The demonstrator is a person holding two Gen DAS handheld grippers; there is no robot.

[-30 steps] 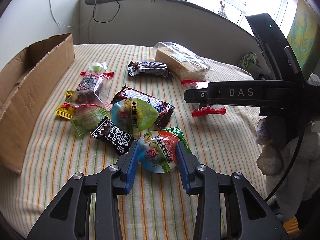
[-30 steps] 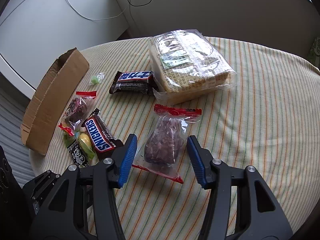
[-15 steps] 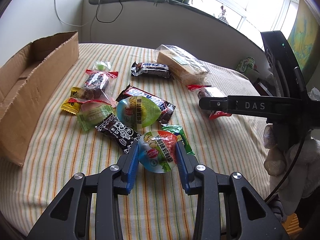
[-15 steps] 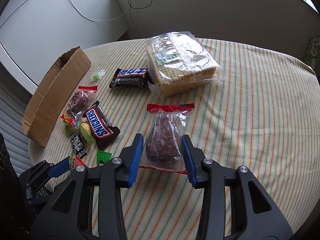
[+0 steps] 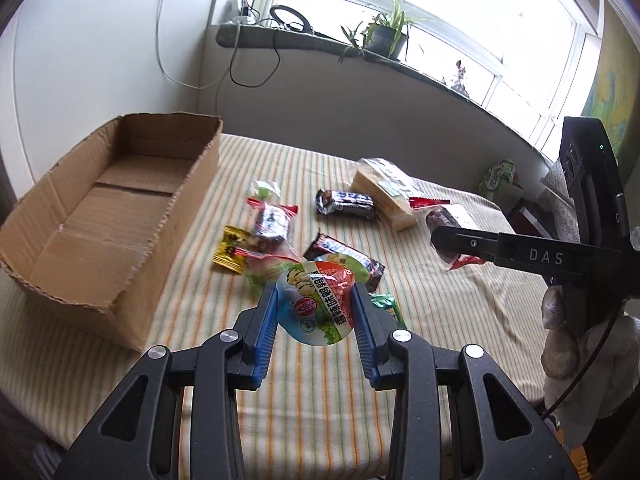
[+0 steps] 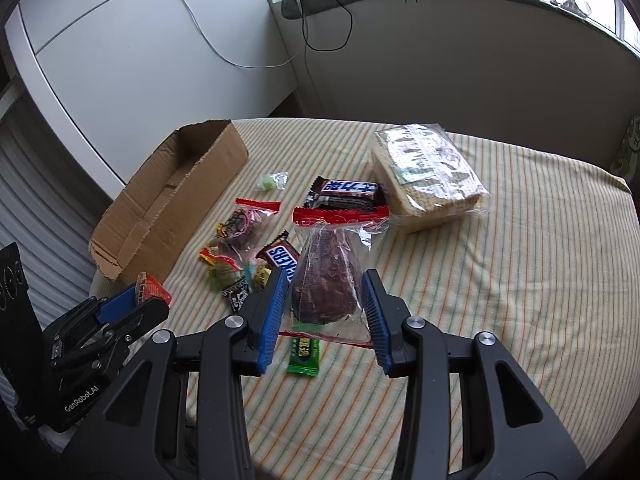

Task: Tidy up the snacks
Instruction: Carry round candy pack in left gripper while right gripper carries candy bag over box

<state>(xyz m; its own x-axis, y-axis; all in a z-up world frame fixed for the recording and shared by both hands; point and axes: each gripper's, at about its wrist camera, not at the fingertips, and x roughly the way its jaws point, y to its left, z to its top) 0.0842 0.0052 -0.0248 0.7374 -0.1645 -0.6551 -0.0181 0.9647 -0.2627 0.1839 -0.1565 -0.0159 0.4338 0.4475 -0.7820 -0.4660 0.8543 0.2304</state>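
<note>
Two tongs grip packets; one wrapper [image 6: 285, 261] apparently reads "SNICKERS".

White "DAS" stands on the black right gripper's arm [image 5: 520, 254]; "SNICKERS" on the brown chocolate bar wrapper [image 6: 282, 260]; "GenRobot.AI" on the black left gripper's body [image 6: 76, 360].

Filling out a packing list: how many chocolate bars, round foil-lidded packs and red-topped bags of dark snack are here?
Chocolate bars: 2
Round packs: 2
Red-topped dark-snack bags: 2
Total: 6
</note>
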